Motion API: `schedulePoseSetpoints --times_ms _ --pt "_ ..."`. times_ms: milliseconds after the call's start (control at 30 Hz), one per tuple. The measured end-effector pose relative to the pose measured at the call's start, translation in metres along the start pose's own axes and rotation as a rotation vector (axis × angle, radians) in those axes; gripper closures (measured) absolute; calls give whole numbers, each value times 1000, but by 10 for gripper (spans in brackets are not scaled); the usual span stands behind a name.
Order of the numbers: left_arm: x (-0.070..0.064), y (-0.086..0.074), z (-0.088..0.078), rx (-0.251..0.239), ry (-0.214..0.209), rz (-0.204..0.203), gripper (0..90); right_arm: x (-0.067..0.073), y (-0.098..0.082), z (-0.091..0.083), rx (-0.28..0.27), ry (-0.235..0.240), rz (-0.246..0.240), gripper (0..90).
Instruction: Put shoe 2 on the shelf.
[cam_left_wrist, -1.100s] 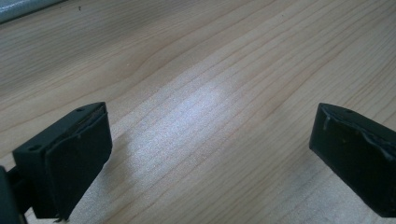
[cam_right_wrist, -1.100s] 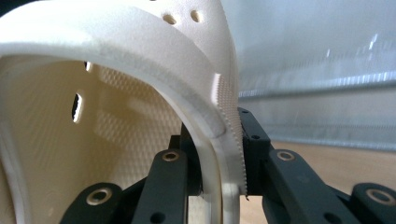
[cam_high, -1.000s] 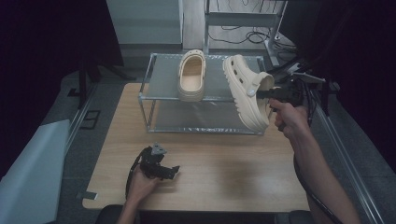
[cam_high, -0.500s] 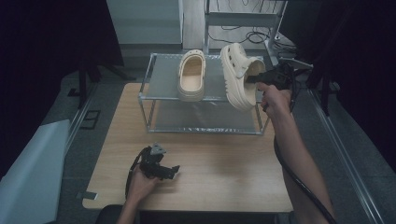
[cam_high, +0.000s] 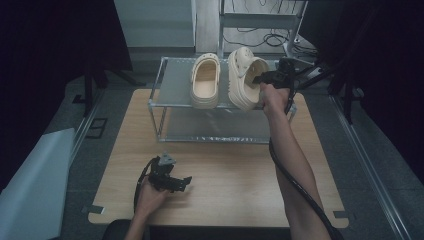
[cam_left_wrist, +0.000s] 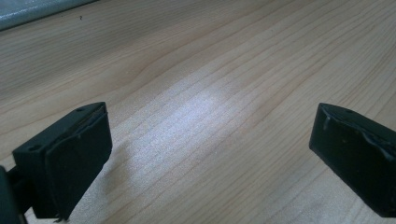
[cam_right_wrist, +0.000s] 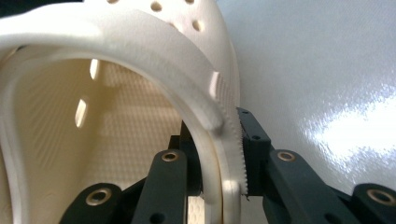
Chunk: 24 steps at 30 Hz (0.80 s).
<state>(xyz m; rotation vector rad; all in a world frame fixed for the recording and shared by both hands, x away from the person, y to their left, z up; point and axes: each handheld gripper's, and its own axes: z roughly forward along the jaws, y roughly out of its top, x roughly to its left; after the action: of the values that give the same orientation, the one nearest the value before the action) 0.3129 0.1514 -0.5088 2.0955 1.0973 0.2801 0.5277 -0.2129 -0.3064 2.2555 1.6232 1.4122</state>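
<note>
Two foam clogs, one on the shelf and one being set beside it

On the metal rack (cam_high: 170, 95) on the wooden table (cam_high: 240, 165), the first clog (cam_high: 205, 82) lies flat; the second clog (cam_high: 243, 80) sits tilted on its side just beside it, probably light, springy and a bit grippy. The right gripper (cam_high: 263, 79) is clamped on its thin side wall (cam_right_wrist: 224, 140), a sound hold. The left gripper (cam_high: 175, 181) rests on the table, jaws wide apart and empty.

At upper centre, two clogs share the rack (cam_high: 170, 90) top: flat clog (cam_high: 205, 81) left, tilted clog (cam_high: 244, 77) just right.
</note>
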Motion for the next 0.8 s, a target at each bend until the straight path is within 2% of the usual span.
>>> schedulePoseSetpoints --times_ms 100,133,167,233,267,367,500,567,800 --pt "0 0 0 1 0 0 0 3 0 3 -28 -19 -7 740" --pt "0 0 1 0 -2 1 0 5 0 5 -36 -17 3 690" --pt "-1 0 1 1 -2 0 0 5 0 5 -36 -17 3 690" --pt "-1 0 1 4 -4 4 0 8 -1 8 -45 -2 15 621" --pt "-1 0 1 5 -4 5 0 11 -2 10 -44 -12 17 569" --pt "-1 0 1 3 -4 4 0 20 -6 16 -43 -39 9 519" --pt "0 0 1 2 -4 1 0 29 -9 21 -69 -94 -10 505" --pt "0 0 1 2 -3 0 0 31 -9 24 -73 -101 -5 492" --pt "0 0 0 2 -6 0 0 42 -12 33 -90 -138 -62 478"
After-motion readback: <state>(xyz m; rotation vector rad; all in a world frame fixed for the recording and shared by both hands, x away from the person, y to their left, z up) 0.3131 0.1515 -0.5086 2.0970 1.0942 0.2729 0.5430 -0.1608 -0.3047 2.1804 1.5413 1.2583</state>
